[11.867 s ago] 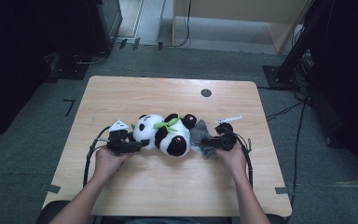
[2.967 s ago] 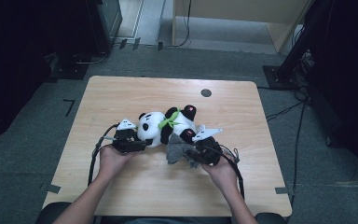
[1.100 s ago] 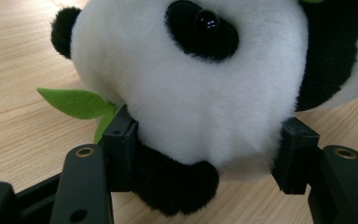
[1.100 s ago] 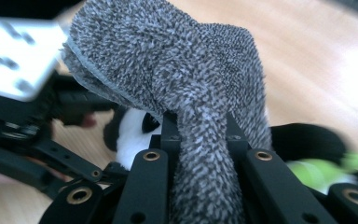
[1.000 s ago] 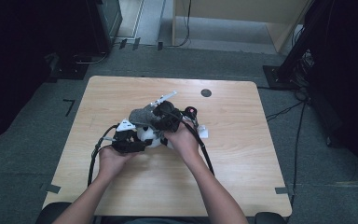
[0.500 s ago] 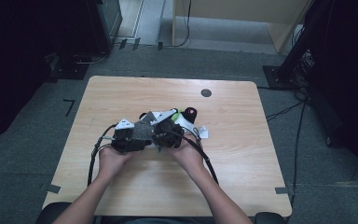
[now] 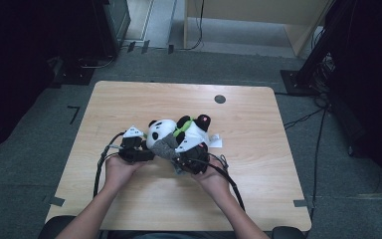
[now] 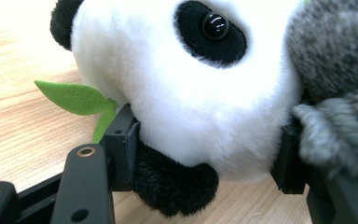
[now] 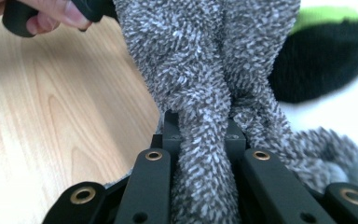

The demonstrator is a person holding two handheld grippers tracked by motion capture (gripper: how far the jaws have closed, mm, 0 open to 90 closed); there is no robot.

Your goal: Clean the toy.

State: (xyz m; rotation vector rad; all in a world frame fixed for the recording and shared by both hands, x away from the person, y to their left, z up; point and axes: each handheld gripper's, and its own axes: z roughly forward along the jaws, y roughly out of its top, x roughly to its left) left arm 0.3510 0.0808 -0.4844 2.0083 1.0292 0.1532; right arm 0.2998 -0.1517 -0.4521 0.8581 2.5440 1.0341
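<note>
Left gripper (image 7: 138,149), held in the person's left hand (image 7: 119,168) at the near left of the wooden table (image 7: 258,164), has its two black jaws pressed against either side of a plush panda's head (image 8: 186,88). In the left gripper view the white head bulges between the jaws, one black ear hangs below them, a black eye patch with a shiny eye sits near the top, and a green felt leaf (image 8: 77,99) sticks out past one jaw.

Moving right in the high view, the panda (image 7: 179,135) lies on its side near the middle of the table, head toward the left gripper, with a grey fuzzy cloth (image 7: 166,145) draped over the near side of its head and body.

Further right, the right gripper (image 7: 193,160), in the person's right hand (image 7: 210,174), sits just beside the panda's body. In the right gripper view its jaws are pinched tightly on a bunched fold of the grey cloth (image 9: 205,140), which rises between them and spreads upward, with the panda's black and white fur behind it.

A small dark round grommet (image 7: 220,98) is set into the far right part of the tabletop, well apart from everything else.
</note>
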